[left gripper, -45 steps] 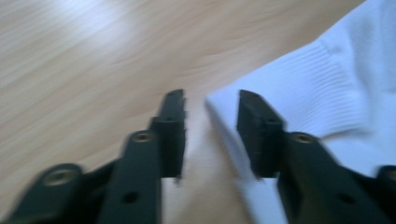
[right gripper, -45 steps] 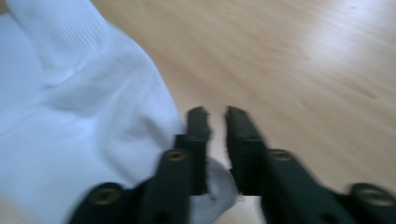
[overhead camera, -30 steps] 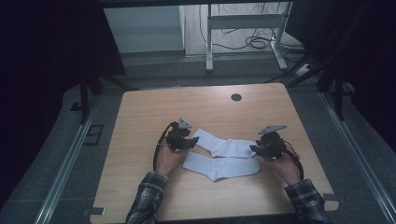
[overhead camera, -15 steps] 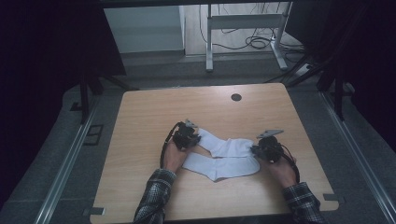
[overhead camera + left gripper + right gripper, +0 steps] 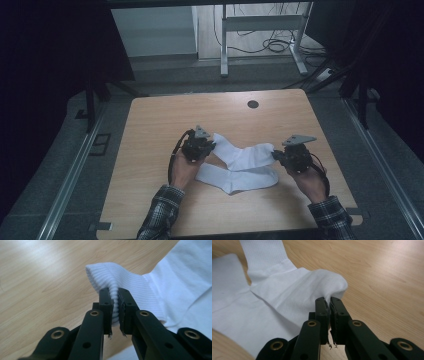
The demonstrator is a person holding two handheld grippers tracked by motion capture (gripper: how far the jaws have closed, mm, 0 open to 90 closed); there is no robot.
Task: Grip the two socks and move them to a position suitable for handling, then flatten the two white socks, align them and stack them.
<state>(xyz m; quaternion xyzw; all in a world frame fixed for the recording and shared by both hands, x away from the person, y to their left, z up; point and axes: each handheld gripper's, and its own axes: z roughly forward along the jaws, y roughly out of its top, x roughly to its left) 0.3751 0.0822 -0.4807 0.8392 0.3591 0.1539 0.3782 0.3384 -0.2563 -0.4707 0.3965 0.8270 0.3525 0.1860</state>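
On the wooden worktop (image 5: 165, 125) two white socks lie crossed over each other near the person's edge. The upper sock (image 5: 245, 155) runs from the left tool across to the right tool, and it lies over the lower sock (image 5: 240, 179), which stretches out flat beneath it, closer to the person.

The left tool (image 5: 212, 145) is clenched on the ribbed cuff (image 5: 117, 282) of the upper sock. In the left gripper view the cuff is pinched between the two black jaws, and the fabric bunches up into a rounded fold just beyond them. The left hand (image 5: 184, 169) grips the tool from below, with a checked sleeve (image 5: 159, 212) behind it.

The right tool (image 5: 274, 154) is clamped on the opposite end of the same sock. In the right gripper view the smooth toe end (image 5: 329, 287) is caught between the jaws, which stand almost together, and the cloth puckers where they bite. From there the sock slopes away toward its ribbed leg at the top of that view, with the other sock spread under it on the left. The right hand (image 5: 312, 182) holds this tool from the near side.

Both tools sit low, just above the worktop, well apart from each other with the sock spanning between them. A small dark round hole (image 5: 253, 104) sits in the worktop near its far edge. Beyond the worktop stands a metal frame (image 5: 260, 30) with cables on the floor around it.
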